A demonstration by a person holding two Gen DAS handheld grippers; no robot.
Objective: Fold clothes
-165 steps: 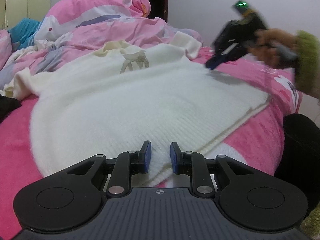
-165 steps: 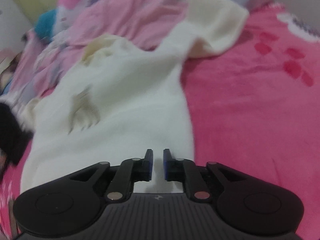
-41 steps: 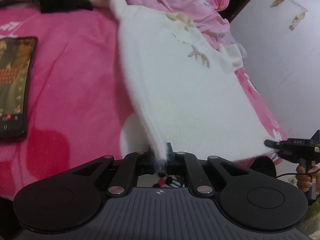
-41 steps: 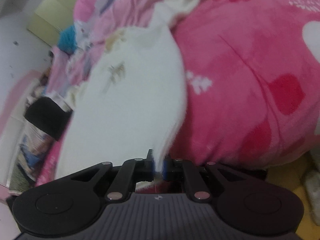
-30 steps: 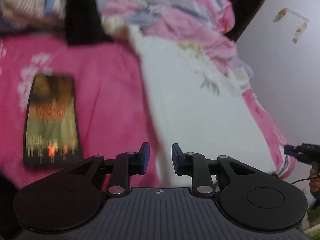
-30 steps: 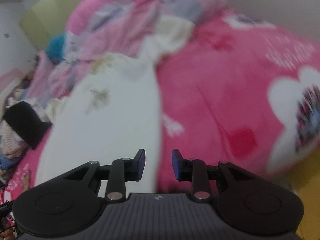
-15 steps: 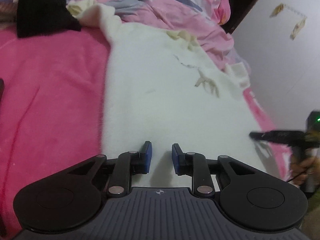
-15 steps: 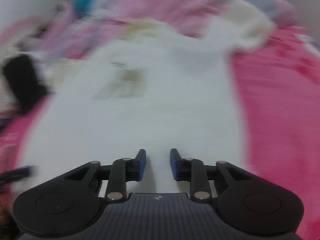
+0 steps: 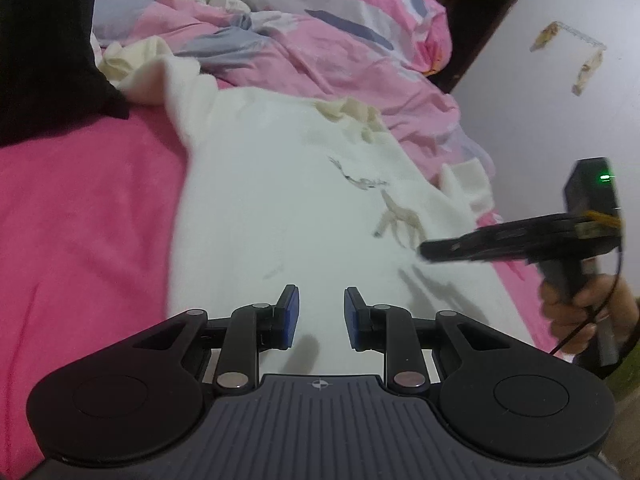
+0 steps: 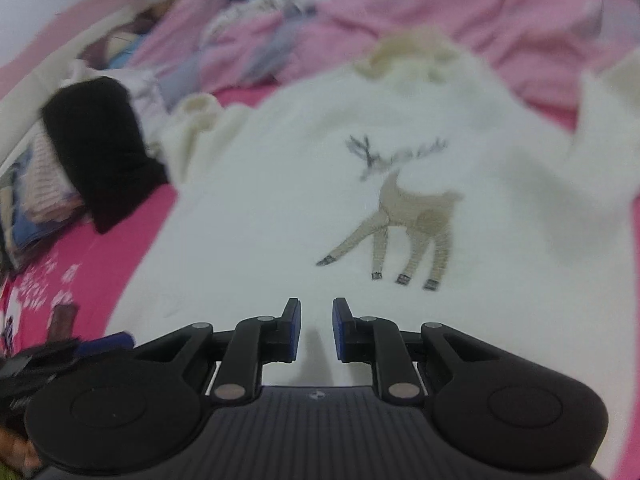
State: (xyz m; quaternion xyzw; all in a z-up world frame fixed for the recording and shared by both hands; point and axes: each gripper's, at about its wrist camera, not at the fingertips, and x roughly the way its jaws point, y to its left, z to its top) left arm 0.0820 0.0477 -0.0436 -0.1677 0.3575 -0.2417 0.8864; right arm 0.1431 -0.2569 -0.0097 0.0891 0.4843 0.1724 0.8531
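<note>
Left wrist view: black garment (image 9: 44, 52) at 10 o'clock, pink sheet (image 9: 80, 220) below it, then white sweater (image 9: 280, 208) spread flat on the bed. Long axis from hem at 6 o'clock to collar near 12 to 1 o'clock, beside crumpled pink quilt (image 9: 340, 40). Left gripper (image 9: 318, 316) poised above the hem end, tongs spread a little, nothing between them. At 3 o'clock, right gripper (image 9: 430, 250) seen side-on over the sweater's right part, held by a hand (image 9: 580, 308); gap between its tongs not readable here.

Right wrist view: same black garment (image 10: 100, 148) at 9 to 10 o'clock, sweater (image 10: 280, 208) filling the centre, collar at 12 o'clock, deer motif (image 10: 404, 216) upright and whole, only a sliver in the other view. Right gripper (image 10: 316, 330) tongs slightly apart, empty, over bare knit.
</note>
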